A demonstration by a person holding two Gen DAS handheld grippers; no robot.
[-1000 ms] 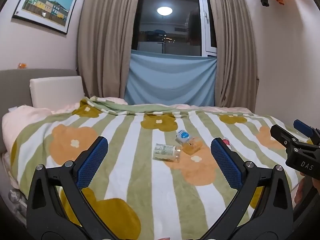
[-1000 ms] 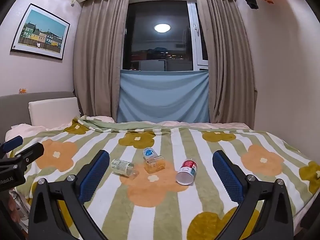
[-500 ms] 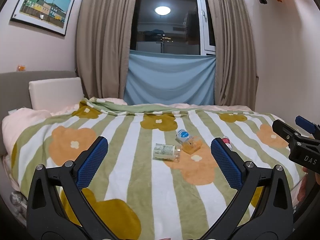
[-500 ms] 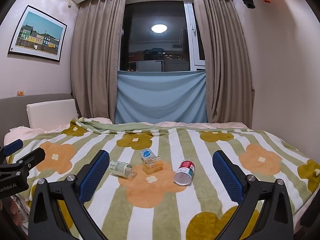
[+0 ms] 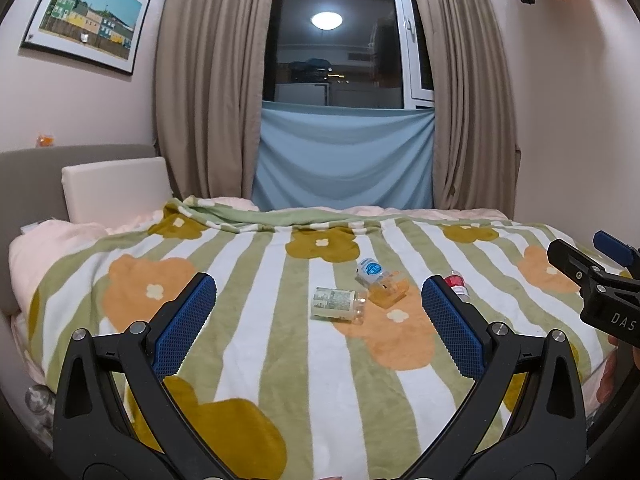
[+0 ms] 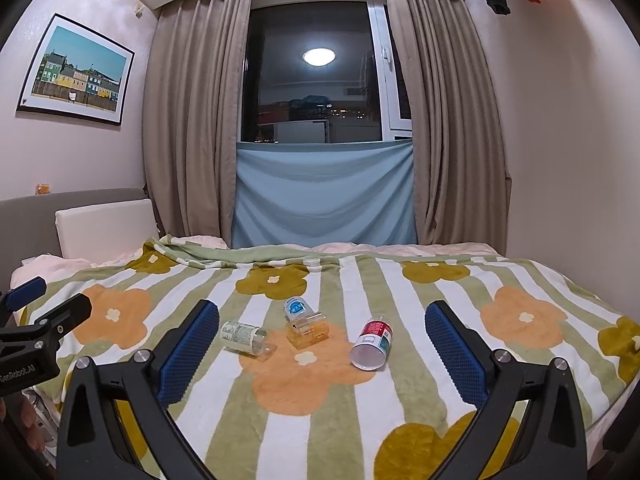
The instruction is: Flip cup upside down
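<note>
Several cups lie on their sides on the striped flower blanket (image 6: 320, 400). A red-labelled cup (image 6: 372, 345) points its open mouth toward me; in the left wrist view (image 5: 455, 282) my finger partly hides it. A green-labelled clear cup (image 6: 247, 338) (image 5: 337, 305), a blue-labelled cup (image 6: 297, 309) (image 5: 369, 270) and an amber clear cup (image 6: 307, 330) (image 5: 388, 290) lie to its left. My left gripper (image 5: 318, 312) and right gripper (image 6: 322, 340) are both open and empty, held well short of the cups.
The bed's headboard and a white cushion (image 5: 116, 188) stand at the left. Beige curtains (image 6: 188, 120) and a blue cloth (image 6: 324, 196) cover the window behind the bed. The right wall (image 6: 568, 140) runs close along the bed.
Both grippers have tilted slightly, so the bed and cups sit a bit lower in both views. The cups have not moved.
</note>
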